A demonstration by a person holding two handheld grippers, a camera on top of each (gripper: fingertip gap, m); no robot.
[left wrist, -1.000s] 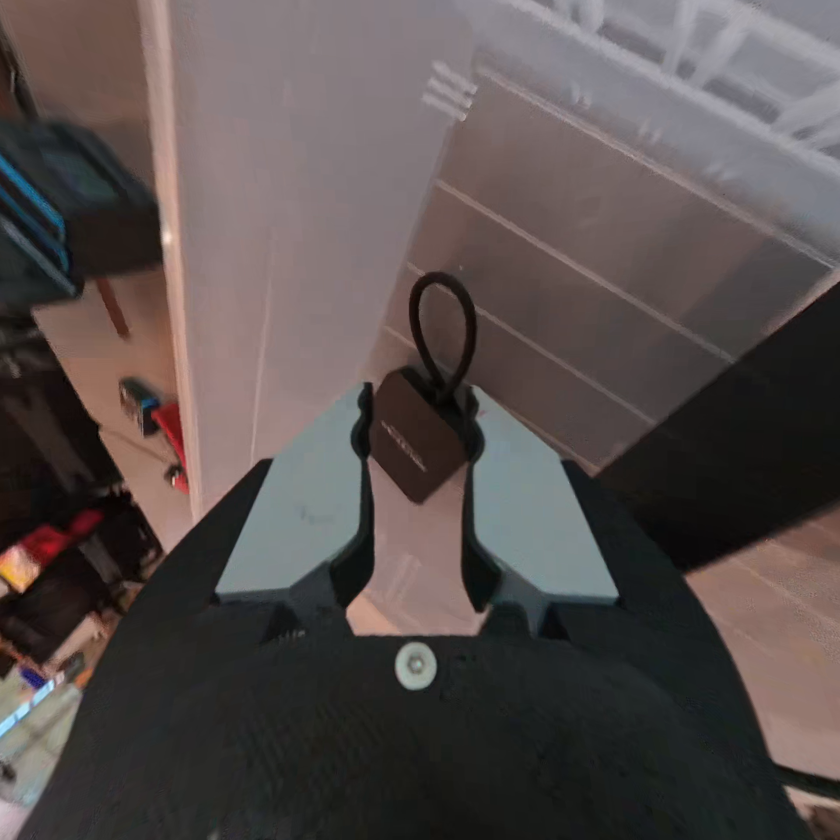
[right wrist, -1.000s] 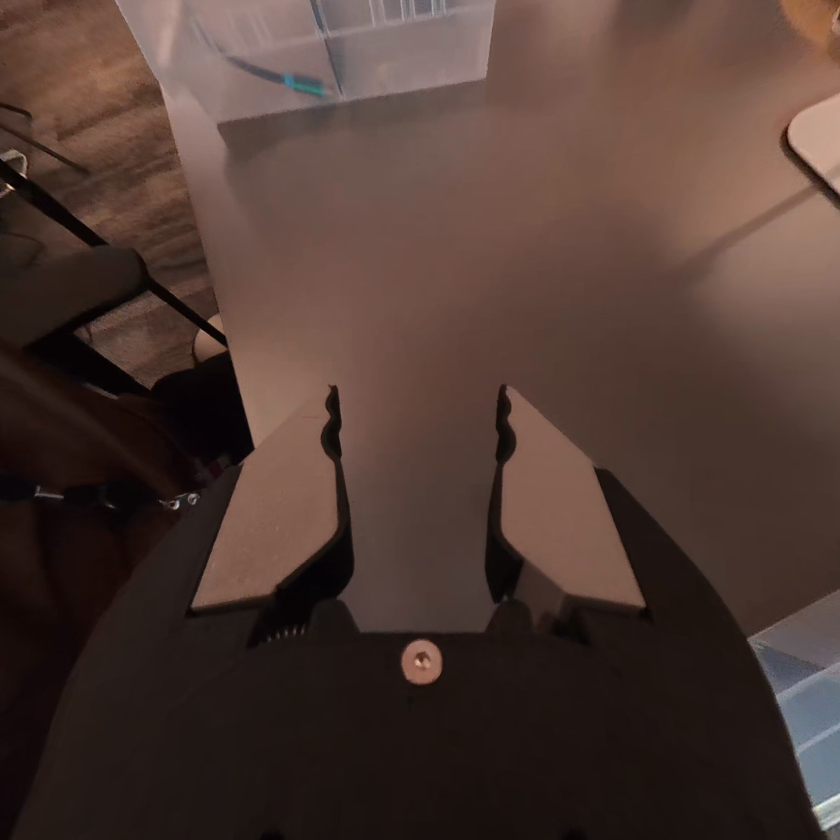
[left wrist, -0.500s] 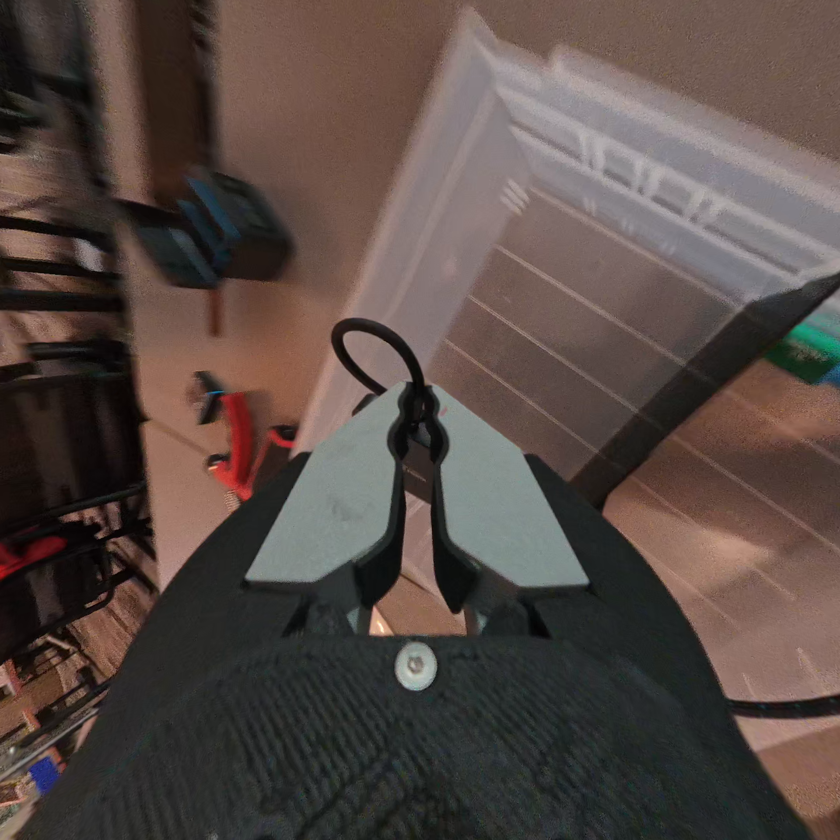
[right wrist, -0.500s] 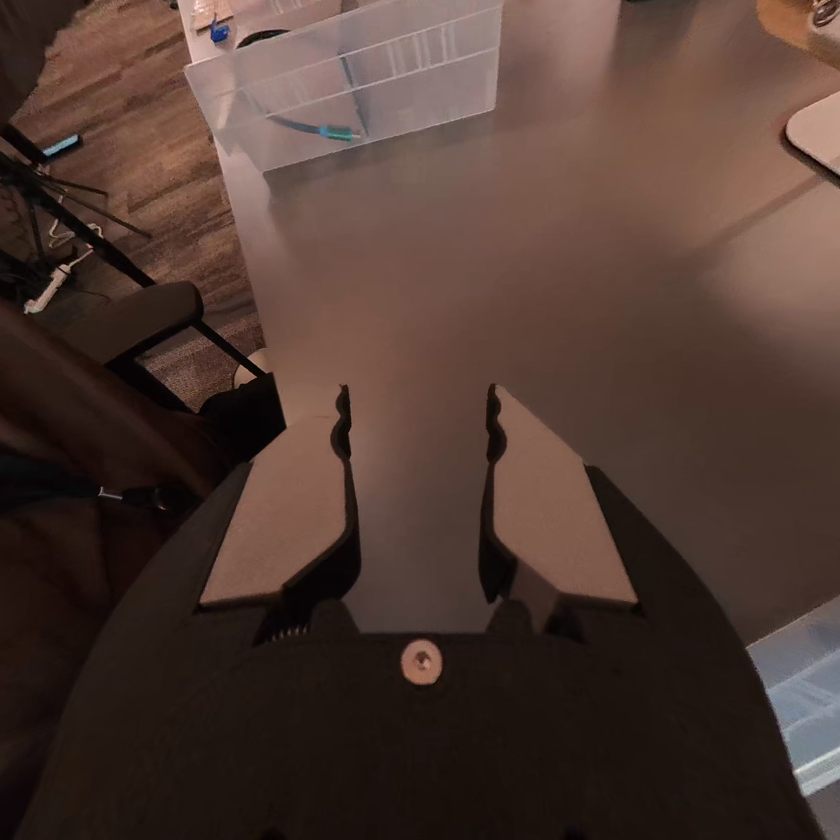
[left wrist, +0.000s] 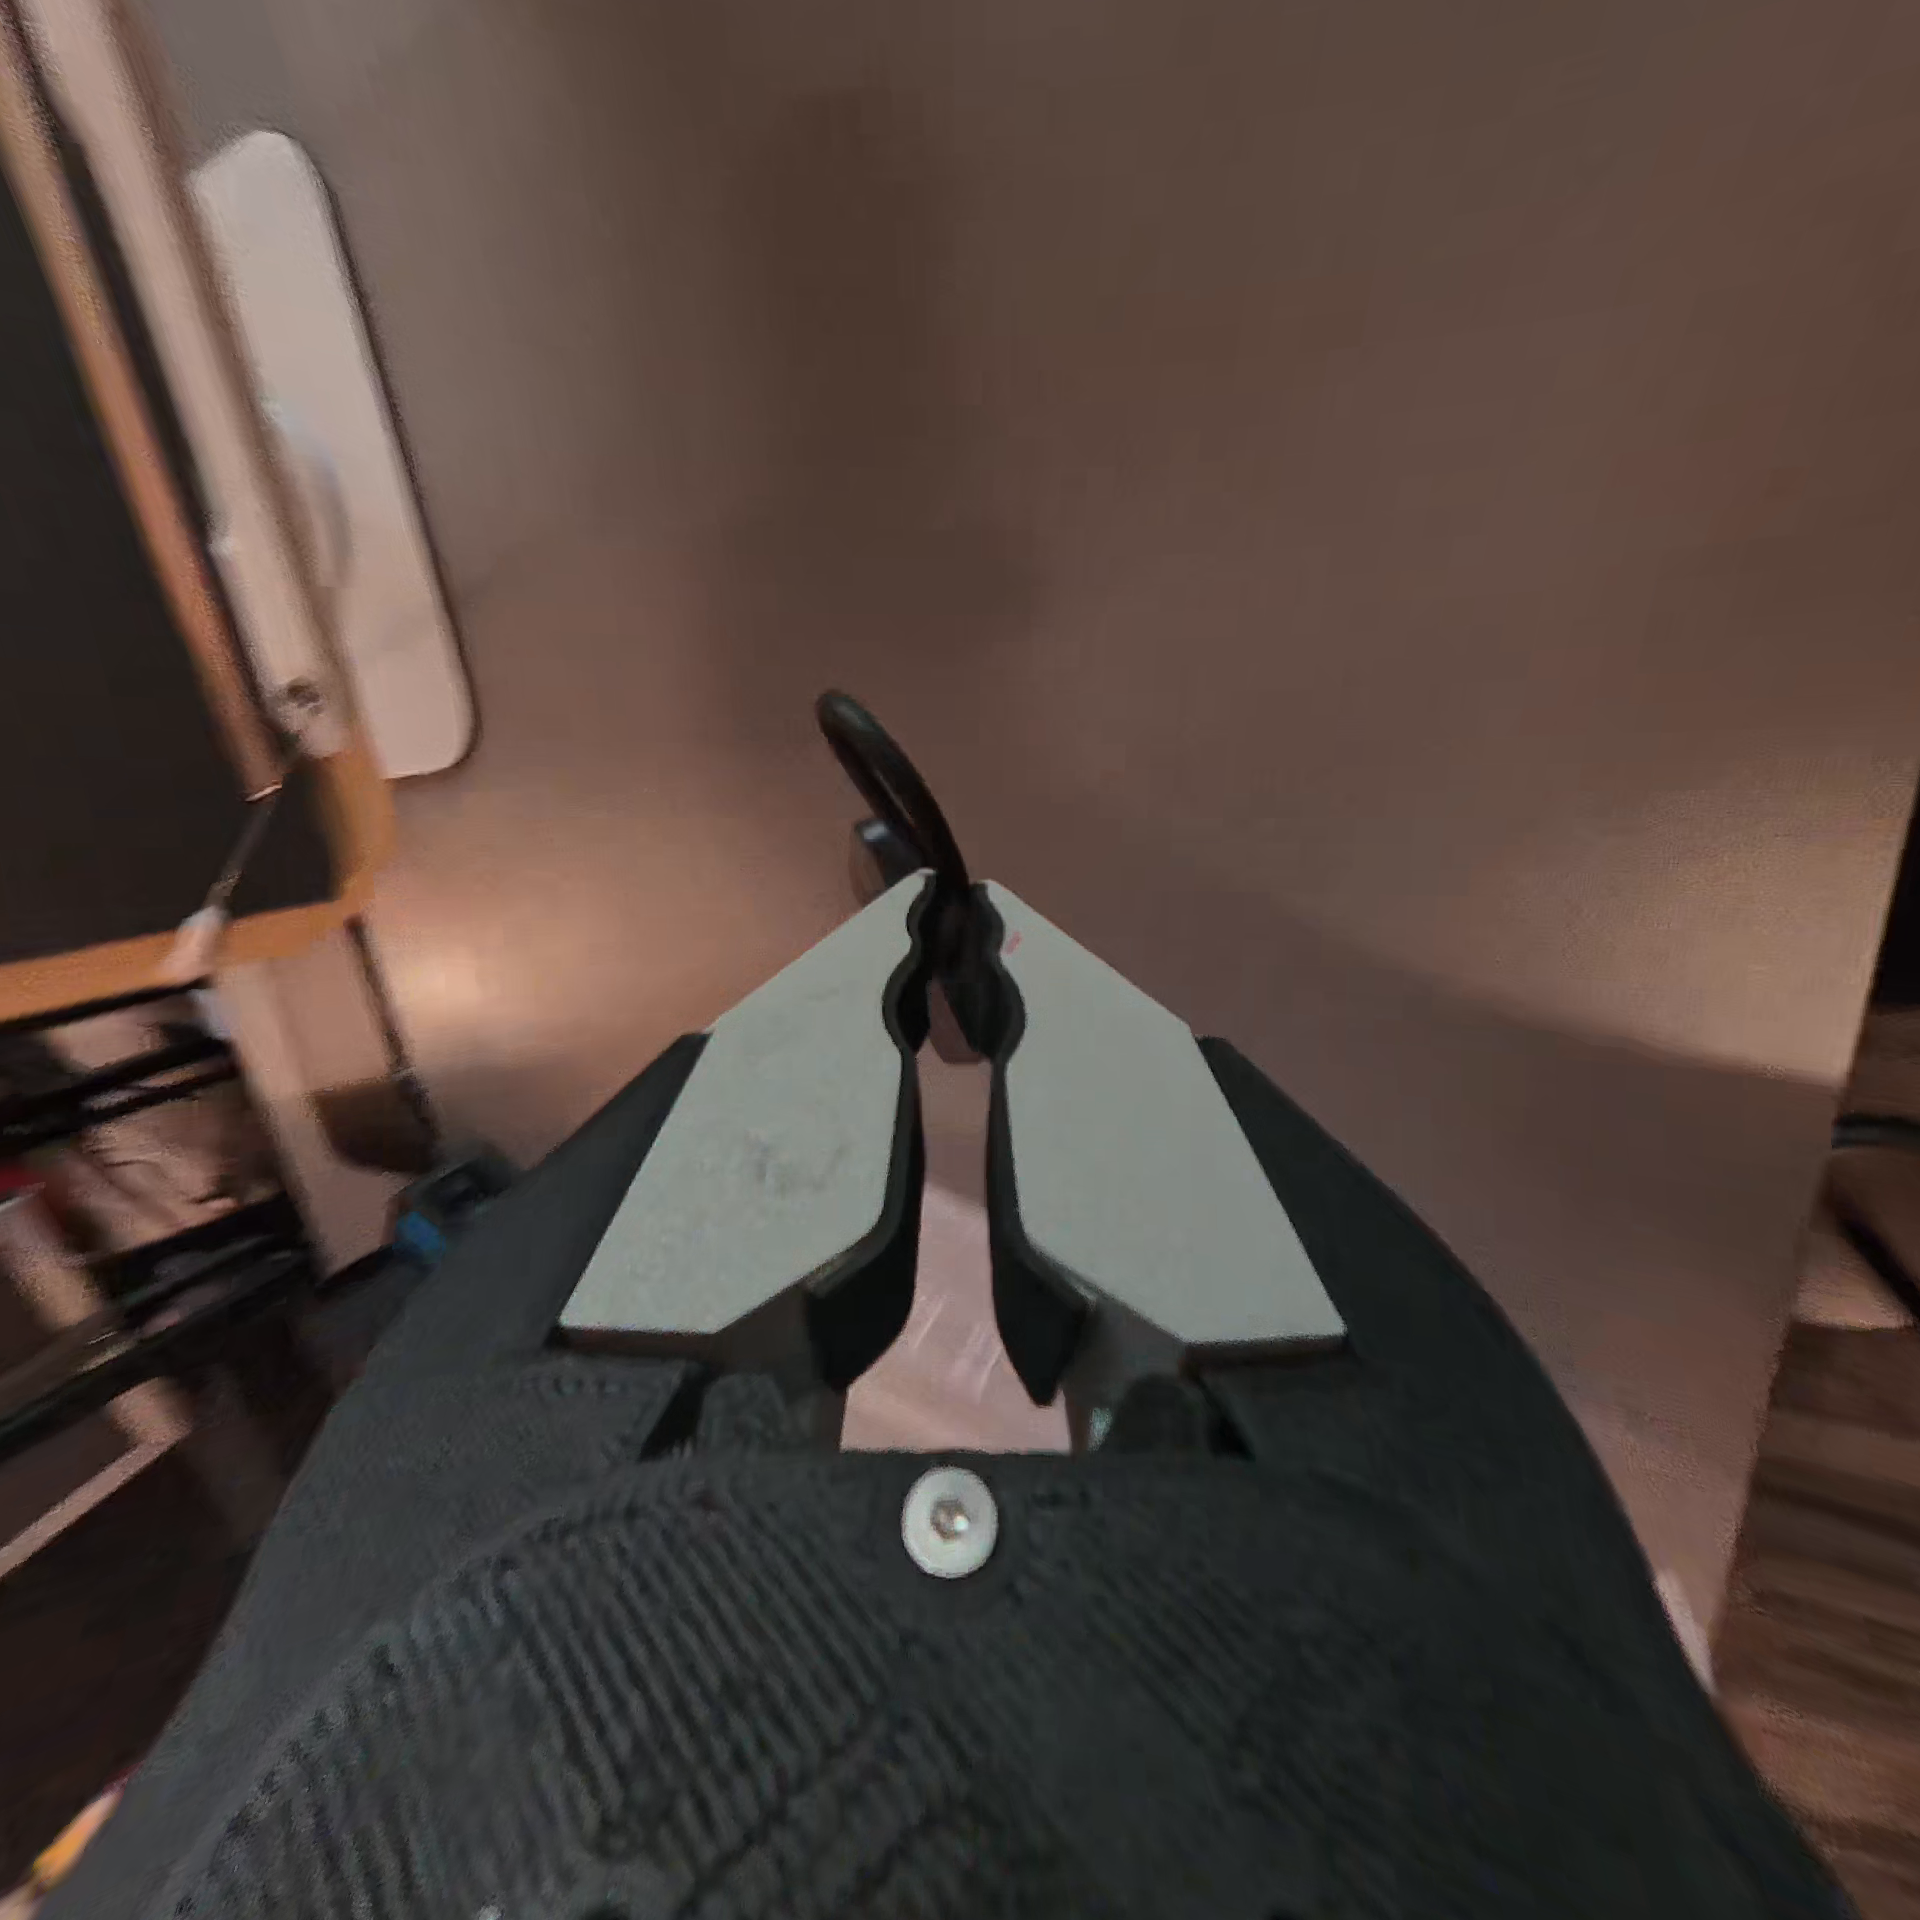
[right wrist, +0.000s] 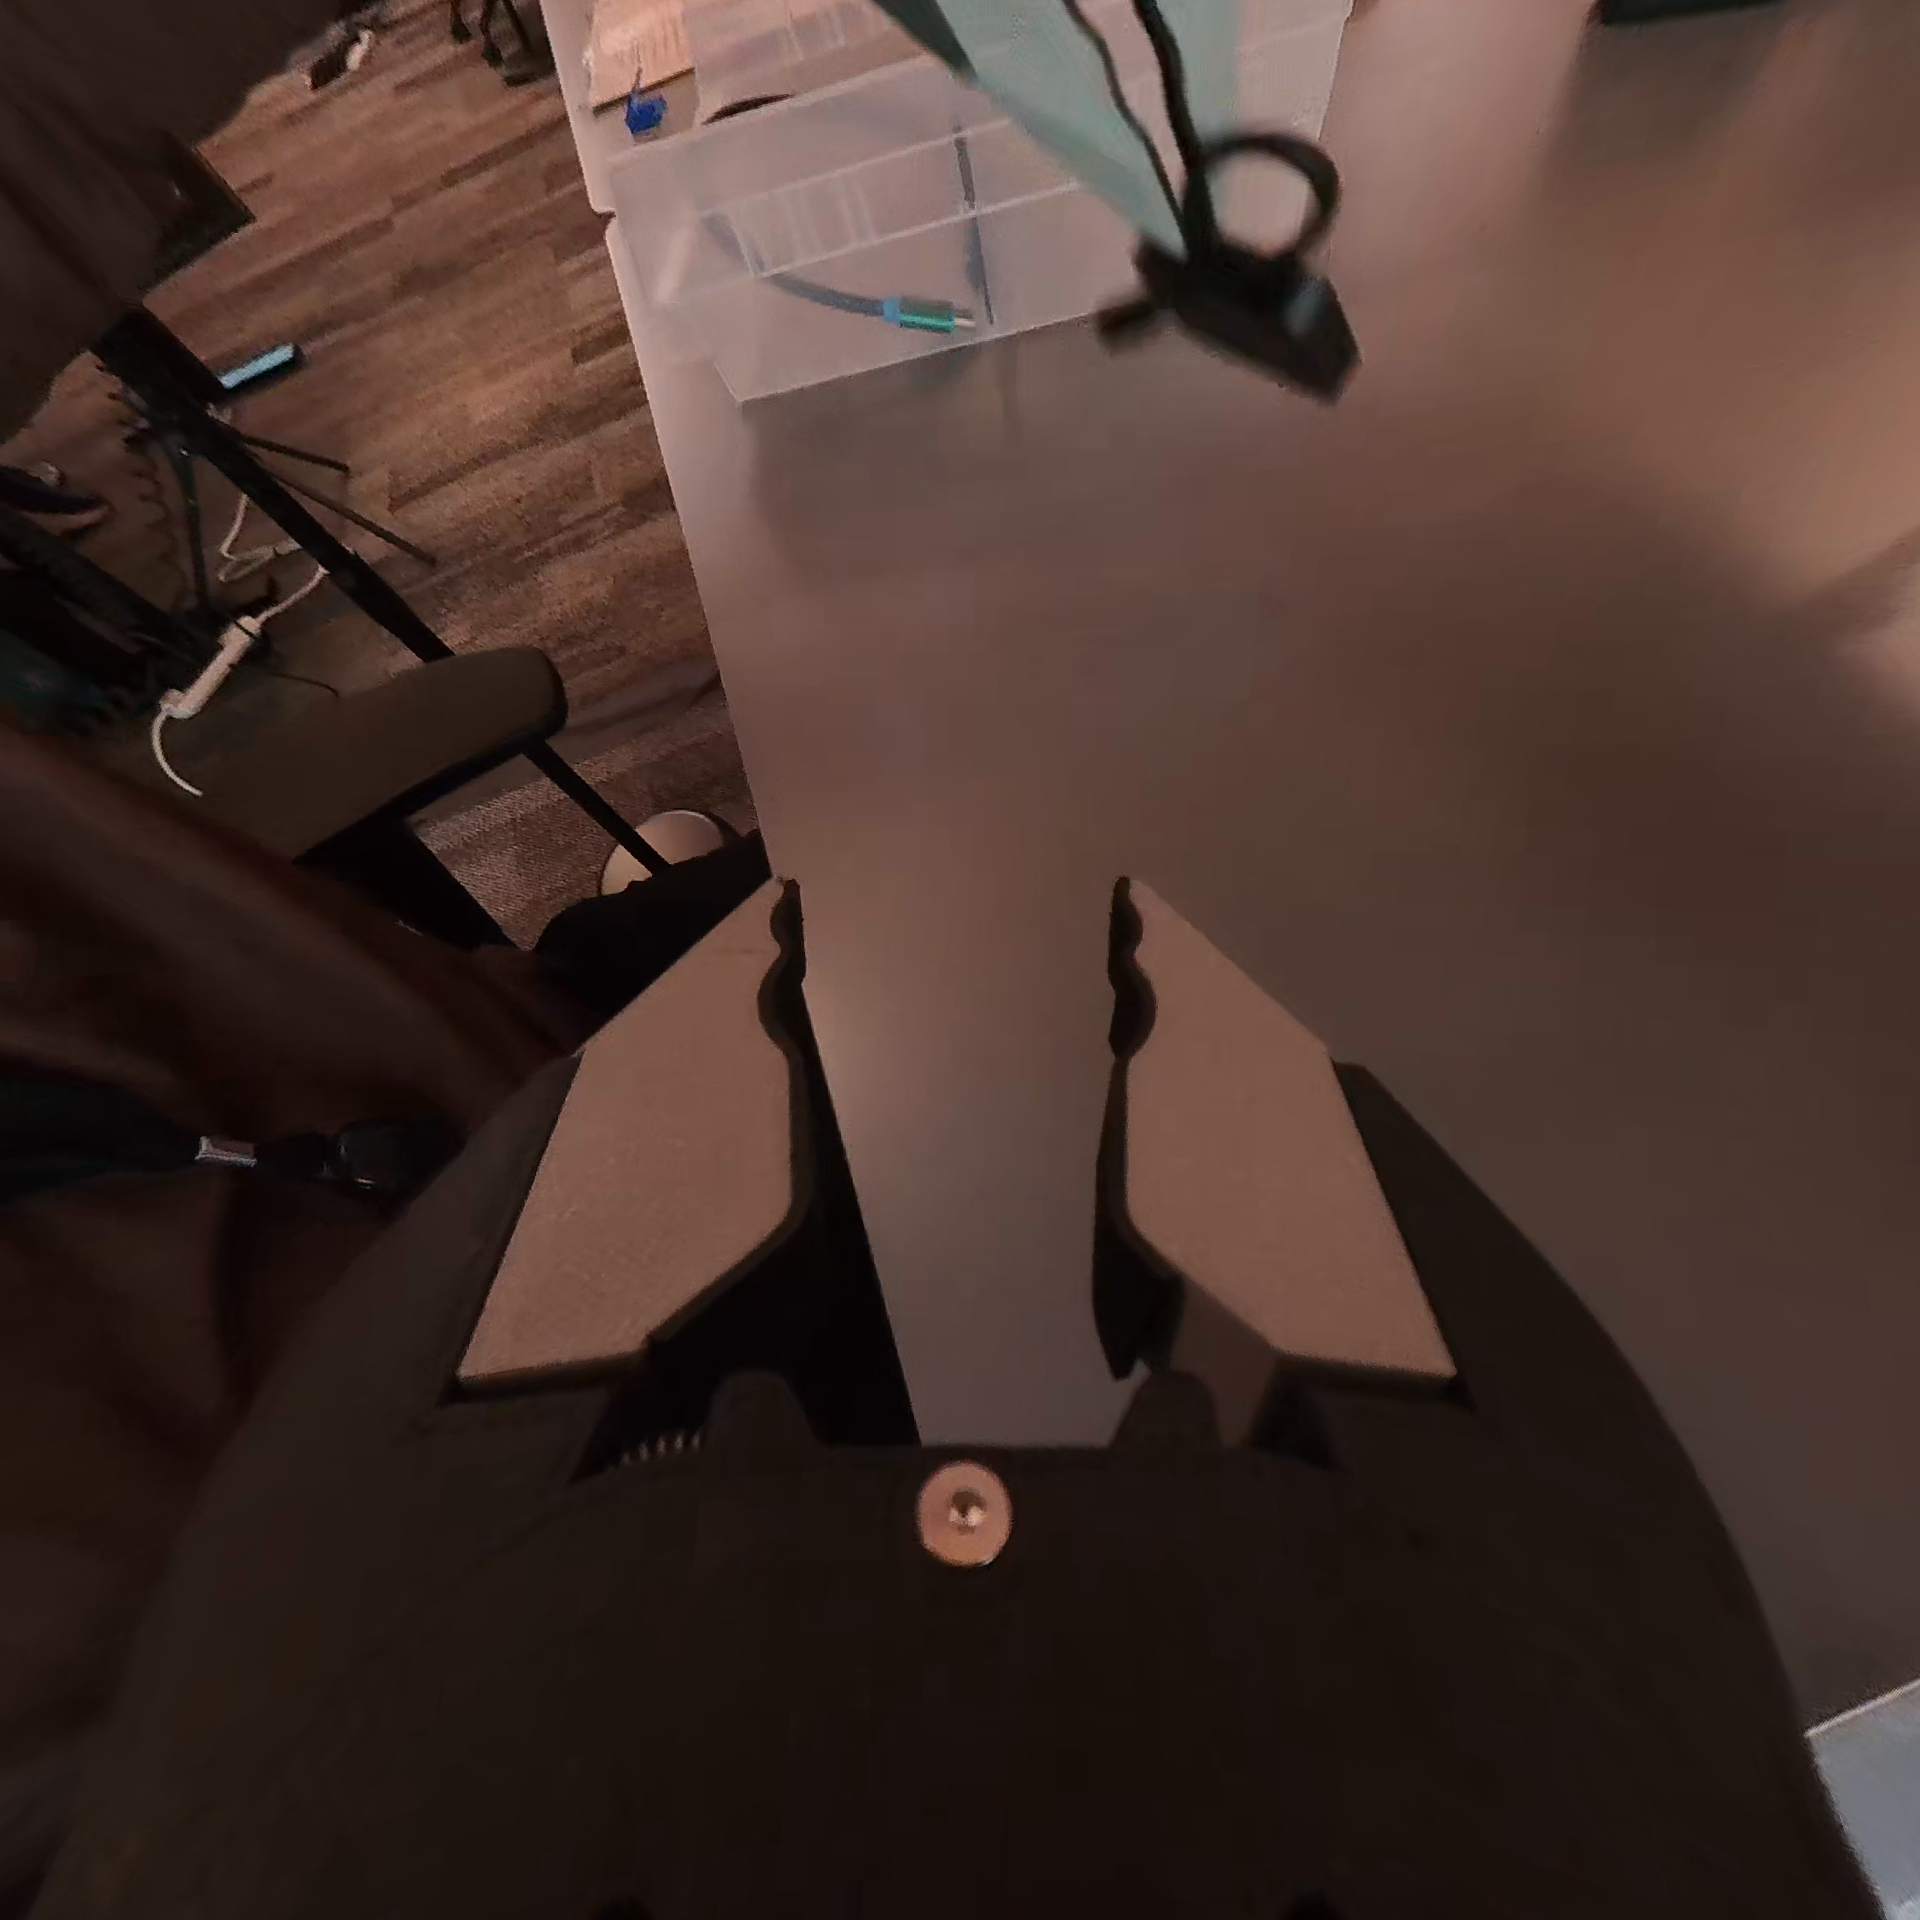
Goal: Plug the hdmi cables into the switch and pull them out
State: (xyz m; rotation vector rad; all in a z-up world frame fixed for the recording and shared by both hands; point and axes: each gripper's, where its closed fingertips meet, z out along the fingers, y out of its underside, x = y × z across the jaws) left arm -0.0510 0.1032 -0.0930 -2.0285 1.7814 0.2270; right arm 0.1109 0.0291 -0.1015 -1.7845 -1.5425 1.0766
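Note:
My left gripper (left wrist: 954,894) is shut on a small black HDMI switch (left wrist: 961,1023), held edge-on above the brown table (left wrist: 1351,520). The switch's short black cable loop (left wrist: 894,769) sticks up past the fingertips. My right gripper (right wrist: 956,914) is open and empty, low over the table near its left edge. Its view shows the left gripper's fingers (right wrist: 1049,94) far off at the top, holding the switch (right wrist: 1236,312) with its loop (right wrist: 1262,192). A cable with a green and blue plug (right wrist: 920,315) lies in a clear plastic bin (right wrist: 862,239) at the far table end.
A white rounded flat object (left wrist: 332,436) and a wood-edged dark panel (left wrist: 312,831) stand at the left. A dark chair (right wrist: 416,727) and floor cables lie left of the table edge. Another clear bin's corner (right wrist: 1870,1766) shows at the lower right.
My left gripper closed on the switch and swung it away from the clear bin to above the table. The switch and left gripper now show in the right wrist view.

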